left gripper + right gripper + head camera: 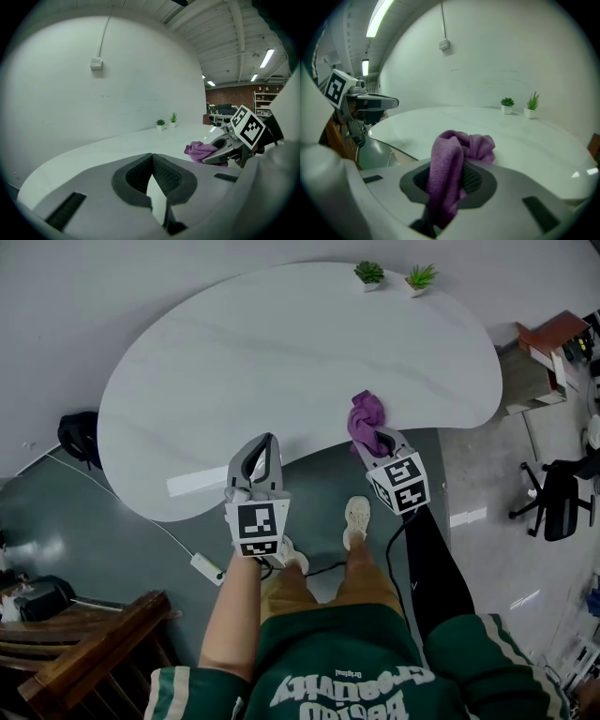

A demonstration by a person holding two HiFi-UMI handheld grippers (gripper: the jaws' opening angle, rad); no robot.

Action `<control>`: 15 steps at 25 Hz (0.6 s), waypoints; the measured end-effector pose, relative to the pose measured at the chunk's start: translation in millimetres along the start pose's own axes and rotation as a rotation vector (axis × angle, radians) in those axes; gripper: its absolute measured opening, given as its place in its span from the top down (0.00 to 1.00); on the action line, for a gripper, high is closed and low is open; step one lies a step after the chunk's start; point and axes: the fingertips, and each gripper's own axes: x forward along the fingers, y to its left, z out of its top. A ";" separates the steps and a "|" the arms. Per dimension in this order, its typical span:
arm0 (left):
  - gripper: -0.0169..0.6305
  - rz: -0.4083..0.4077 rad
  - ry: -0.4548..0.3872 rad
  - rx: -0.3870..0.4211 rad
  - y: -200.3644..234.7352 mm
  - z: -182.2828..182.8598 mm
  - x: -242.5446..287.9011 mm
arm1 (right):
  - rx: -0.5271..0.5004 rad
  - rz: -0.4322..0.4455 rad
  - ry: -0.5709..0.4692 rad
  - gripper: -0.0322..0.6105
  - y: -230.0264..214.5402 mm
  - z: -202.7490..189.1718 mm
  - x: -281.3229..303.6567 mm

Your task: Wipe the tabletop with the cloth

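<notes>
Filling most of the head view, the white bean-shaped counter lies bare except at its edges, so nearly all of its surface is open for wiping. The person stands at its near, inward-curving edge, probably so that both lobes are within reach.

The right gripper reaches over that near edge, its jaws pinching the purple cloth. The right gripper view shows a fold of the cloth clamped deep between the pads while the rest bunches loosely out in front. That leaves a soft wad to drag across the top. Whether the wad already touches the counter I cannot tell.

The left gripper hangs just over the edge, well apart from the cloth. Its jaws are pressed together on nothing, and it looks idle, kept out of the wiping path.

Two small potted plants stand side by side at the far rim, where a sweep should miss them.

On the green shirt, seen upside down, a small word seems to read "Original"; the larger lettering I cannot read with certainty.
</notes>
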 end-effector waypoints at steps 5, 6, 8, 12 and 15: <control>0.97 0.047 -0.001 -0.017 44.7 -15.5 -28.9 | -0.026 0.051 0.000 0.81 60.2 11.5 25.6; 0.97 0.054 -0.001 -0.020 53.2 -18.8 -34.9 | -0.029 0.061 0.000 0.81 72.9 13.7 30.5; 0.97 0.071 0.000 -0.025 71.2 -25.4 -48.4 | -0.039 0.083 -0.001 0.81 99.7 19.2 40.1; 0.97 0.105 0.005 -0.029 107.5 -38.6 -77.0 | -0.056 0.121 -0.005 0.81 149.8 29.0 56.9; 0.97 0.134 0.014 -0.033 134.5 -49.1 -99.9 | -0.059 0.150 0.000 0.81 185.3 33.3 69.5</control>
